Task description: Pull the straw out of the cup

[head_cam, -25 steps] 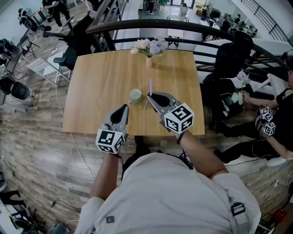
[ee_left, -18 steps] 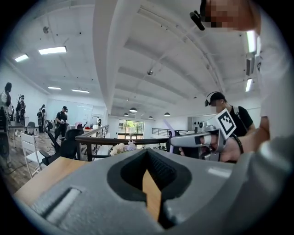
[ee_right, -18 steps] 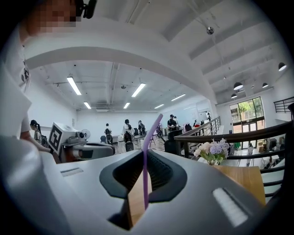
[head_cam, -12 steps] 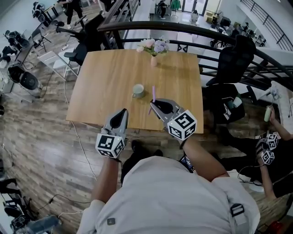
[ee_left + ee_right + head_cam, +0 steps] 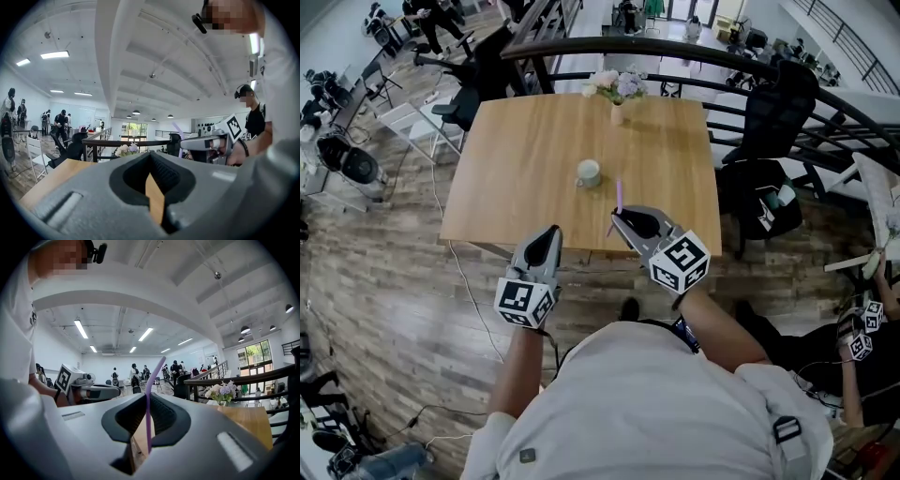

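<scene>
The right tongs [image 5: 617,217] grasp the purple straw [image 5: 619,195] upright, out of and apart from the pale cup [image 5: 589,172] standing on the wooden bench [image 5: 516,159]. The left tongs [image 5: 551,231] are clenched on nothing beside the bench's near edge.

straw [image 5: 619,194] partly hidden by right tool [image 5: 617,218], cup [image 5: 589,172] contents too small to tell

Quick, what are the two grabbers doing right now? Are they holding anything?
Left gripper: closed, holding nothing.
Right gripper: closed on the straw.
</scene>
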`<state>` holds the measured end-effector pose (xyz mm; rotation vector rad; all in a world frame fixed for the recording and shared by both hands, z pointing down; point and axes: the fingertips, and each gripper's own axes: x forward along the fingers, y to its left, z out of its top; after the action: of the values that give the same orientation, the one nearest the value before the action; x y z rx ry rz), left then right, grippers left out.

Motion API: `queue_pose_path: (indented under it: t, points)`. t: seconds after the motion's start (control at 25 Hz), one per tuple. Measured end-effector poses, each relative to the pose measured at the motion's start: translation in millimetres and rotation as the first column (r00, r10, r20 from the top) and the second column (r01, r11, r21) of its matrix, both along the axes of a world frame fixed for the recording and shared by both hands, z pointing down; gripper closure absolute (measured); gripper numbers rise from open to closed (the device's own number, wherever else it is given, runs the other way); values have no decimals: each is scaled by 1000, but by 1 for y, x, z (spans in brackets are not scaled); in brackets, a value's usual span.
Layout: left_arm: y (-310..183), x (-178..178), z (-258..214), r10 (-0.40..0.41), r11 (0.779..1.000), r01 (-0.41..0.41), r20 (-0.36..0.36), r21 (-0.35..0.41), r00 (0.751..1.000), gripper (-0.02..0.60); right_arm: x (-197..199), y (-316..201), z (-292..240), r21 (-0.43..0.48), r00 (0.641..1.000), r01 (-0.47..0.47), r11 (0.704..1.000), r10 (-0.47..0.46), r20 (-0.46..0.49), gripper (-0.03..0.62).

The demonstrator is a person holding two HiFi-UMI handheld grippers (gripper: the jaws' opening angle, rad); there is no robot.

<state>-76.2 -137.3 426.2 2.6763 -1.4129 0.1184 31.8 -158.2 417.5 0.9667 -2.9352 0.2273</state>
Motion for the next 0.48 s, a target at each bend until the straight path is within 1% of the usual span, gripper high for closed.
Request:
queue_pose_path:
  t: [0.48]
  points:
    - [118,-56,-9,47,999,-47,-1,13,999,577,-53,116,-6,21,999,-35,999,35,17,560]
